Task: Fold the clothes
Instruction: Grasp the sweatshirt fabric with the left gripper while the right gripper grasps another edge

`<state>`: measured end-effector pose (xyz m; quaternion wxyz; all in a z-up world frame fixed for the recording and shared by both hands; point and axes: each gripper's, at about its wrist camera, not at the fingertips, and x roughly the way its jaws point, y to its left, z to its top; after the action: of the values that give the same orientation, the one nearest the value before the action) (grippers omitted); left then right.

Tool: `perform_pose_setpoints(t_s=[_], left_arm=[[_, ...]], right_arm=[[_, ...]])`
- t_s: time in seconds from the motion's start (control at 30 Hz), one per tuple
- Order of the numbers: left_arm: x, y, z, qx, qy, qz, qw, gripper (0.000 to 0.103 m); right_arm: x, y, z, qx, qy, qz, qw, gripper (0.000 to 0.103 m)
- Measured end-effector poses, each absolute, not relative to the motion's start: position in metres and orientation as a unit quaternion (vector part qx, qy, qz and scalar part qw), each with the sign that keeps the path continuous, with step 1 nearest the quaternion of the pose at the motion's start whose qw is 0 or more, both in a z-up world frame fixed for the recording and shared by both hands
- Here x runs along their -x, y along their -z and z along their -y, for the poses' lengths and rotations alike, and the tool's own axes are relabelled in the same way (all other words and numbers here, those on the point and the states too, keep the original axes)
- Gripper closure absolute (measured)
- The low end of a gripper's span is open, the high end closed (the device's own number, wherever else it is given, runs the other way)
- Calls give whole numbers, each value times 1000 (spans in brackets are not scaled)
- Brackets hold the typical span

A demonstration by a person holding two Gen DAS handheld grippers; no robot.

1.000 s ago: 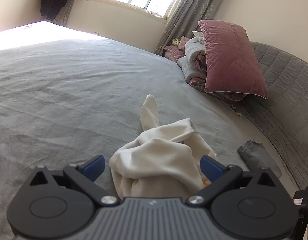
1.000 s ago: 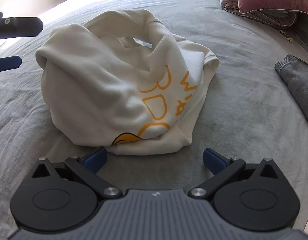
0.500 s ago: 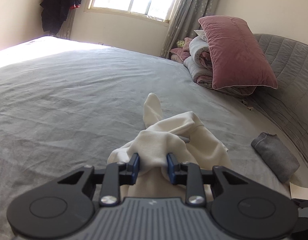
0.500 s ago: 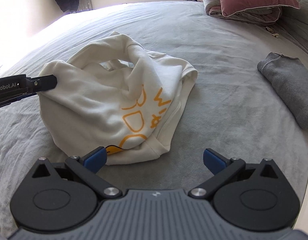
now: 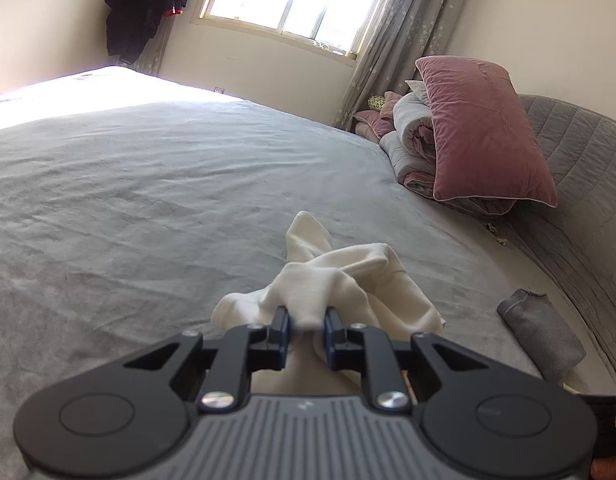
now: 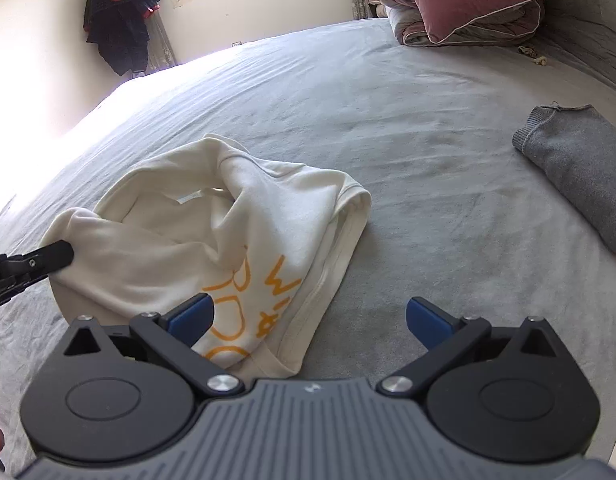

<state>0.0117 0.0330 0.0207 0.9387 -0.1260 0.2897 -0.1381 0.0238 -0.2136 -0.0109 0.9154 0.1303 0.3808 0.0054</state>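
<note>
Watching the left wrist view, I see my left claw (image 5: 306, 322), jaws having just closed, pinching a fold of the cream sweatshirt (image 5: 339, 288) crumpled on the bed (image 5: 148, 200); a shallow bite could slip. On the right wrist view, my right claw (image 6: 309, 316) hangs spread and empty above the sweatshirt's hem, which could snag. No containers visible.
</note>
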Motion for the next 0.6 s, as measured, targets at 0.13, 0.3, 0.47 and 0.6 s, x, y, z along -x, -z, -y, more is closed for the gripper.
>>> perform_pose_setpoints(t_s=[0.13,0.3,0.47,0.6], left_arm=[[11,-24,-41,106,166,-294,935,86],[33,-19,-49,68,198,-297,932,86],[34,-14,-64,43,225,-309,923,79],[26,-21,-88,76,240,-321,913,61]], right_arm=[[-30,16,211,-156,-20,-390,907,0],[-36,28,206,-182,-31,-404,896,13],[-43,42,201,-219,-37,-412,884,28],[-45,52,195,-245,-40,-411,877,40]])
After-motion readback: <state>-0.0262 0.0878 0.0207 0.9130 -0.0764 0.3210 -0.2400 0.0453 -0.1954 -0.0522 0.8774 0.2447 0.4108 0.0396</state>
